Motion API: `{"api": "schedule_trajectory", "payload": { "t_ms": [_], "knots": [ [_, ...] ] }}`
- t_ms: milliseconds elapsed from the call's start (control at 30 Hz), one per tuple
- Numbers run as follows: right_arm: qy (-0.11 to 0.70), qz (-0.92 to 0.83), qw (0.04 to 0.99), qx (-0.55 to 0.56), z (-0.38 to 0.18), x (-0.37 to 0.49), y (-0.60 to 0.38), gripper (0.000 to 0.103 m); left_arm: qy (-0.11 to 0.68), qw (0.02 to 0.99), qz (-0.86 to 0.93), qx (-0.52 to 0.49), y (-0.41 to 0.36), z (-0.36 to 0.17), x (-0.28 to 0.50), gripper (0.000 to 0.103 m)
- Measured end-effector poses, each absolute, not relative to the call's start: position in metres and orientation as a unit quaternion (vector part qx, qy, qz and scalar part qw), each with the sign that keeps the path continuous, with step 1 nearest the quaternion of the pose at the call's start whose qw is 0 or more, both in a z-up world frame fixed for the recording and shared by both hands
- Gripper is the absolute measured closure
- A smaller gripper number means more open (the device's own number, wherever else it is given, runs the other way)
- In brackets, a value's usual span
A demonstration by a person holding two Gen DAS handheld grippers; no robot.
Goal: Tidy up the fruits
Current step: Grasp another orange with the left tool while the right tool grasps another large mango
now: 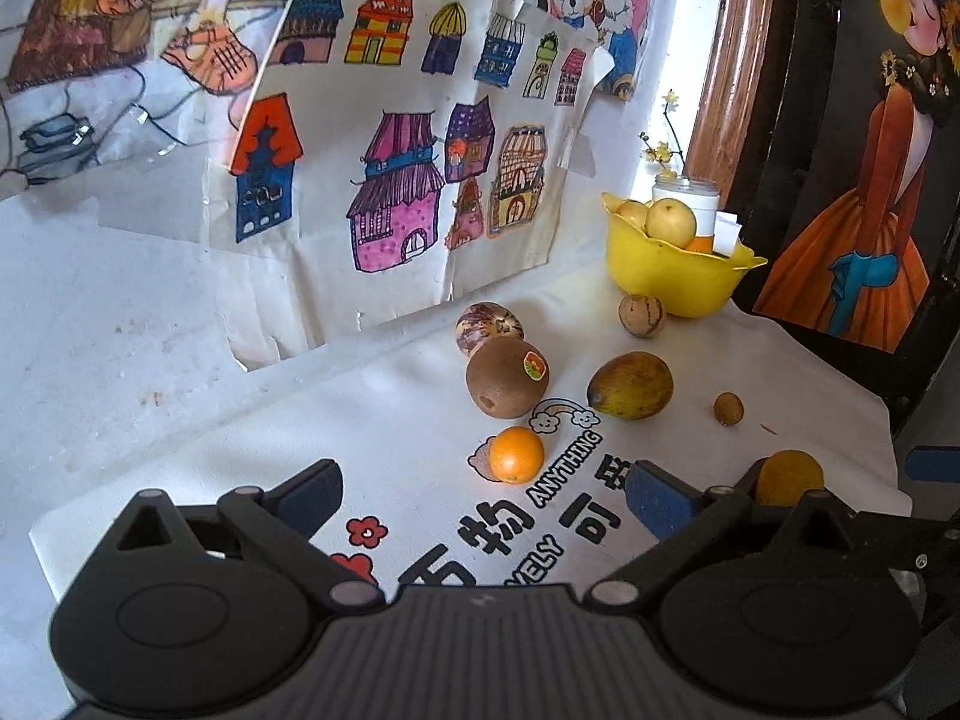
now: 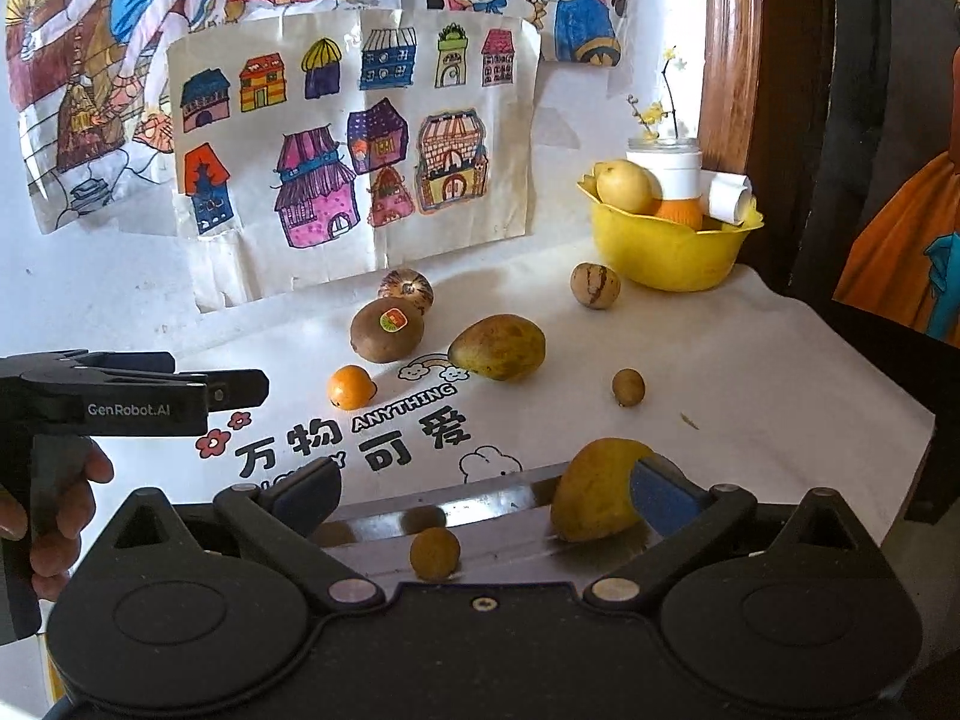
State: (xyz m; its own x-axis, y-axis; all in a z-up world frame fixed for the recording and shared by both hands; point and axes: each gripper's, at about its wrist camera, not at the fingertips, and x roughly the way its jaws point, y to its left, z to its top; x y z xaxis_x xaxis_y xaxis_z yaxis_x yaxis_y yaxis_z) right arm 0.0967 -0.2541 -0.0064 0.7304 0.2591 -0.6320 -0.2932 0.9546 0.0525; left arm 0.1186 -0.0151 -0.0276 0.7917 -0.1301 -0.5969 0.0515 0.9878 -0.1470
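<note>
Left wrist view: the left gripper (image 1: 483,495) has its fingers spread wide, holding nothing, above the white cloth (image 1: 360,438). A small orange (image 1: 516,454) lies just ahead, with a kiwi (image 1: 507,378) and mango (image 1: 630,385) beyond, and the yellow bowl (image 1: 675,276) of fruit at the back.

Right wrist view: the right gripper (image 2: 483,495) fingers are also wide apart, gripping nothing; a yellow fruit (image 2: 591,492) sits against the right finger (image 2: 663,498), a small brown fruit (image 2: 434,552) between them.

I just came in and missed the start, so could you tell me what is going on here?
A person holds a gripper in each hand over a cloth strewn with fruit. Both the left gripper and the right gripper have open jaws and hold nothing. A yellow bowl at the back already contains some fruit, while a kiwi, mango and small orange lie loose.
</note>
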Motion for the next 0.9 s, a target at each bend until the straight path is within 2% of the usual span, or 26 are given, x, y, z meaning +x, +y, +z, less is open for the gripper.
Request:
{"api": "schedule_trajectory", "payload": {
  "t_ms": [333,467,733,833,900],
  "knots": [
    [0.357,0.155,0.920,-0.032,-0.027,0.142,-0.252,0.001,0.336,0.939,-0.052,-0.055,-0.026,-0.049,0.159,0.001],
    [0.363,0.163,0.916,-0.044,-0.036,0.166,-0.244,0.001,0.345,0.935,-0.055,-0.060,-0.028,-0.060,0.178,0.004],
    [0.376,0.176,0.909,-0.048,-0.054,0.205,-0.237,0.001,0.361,0.929,-0.061,-0.060,-0.031,-0.082,0.208,0.017],
    [0.380,0.182,0.906,-0.049,-0.060,0.216,-0.233,0.001,0.364,0.927,-0.068,-0.054,-0.035,-0.088,0.213,0.025],
    [0.381,0.186,0.904,-0.053,-0.063,0.222,-0.229,0.001,0.365,0.927,-0.073,-0.049,-0.037,-0.091,0.216,0.035]
  ]
}}
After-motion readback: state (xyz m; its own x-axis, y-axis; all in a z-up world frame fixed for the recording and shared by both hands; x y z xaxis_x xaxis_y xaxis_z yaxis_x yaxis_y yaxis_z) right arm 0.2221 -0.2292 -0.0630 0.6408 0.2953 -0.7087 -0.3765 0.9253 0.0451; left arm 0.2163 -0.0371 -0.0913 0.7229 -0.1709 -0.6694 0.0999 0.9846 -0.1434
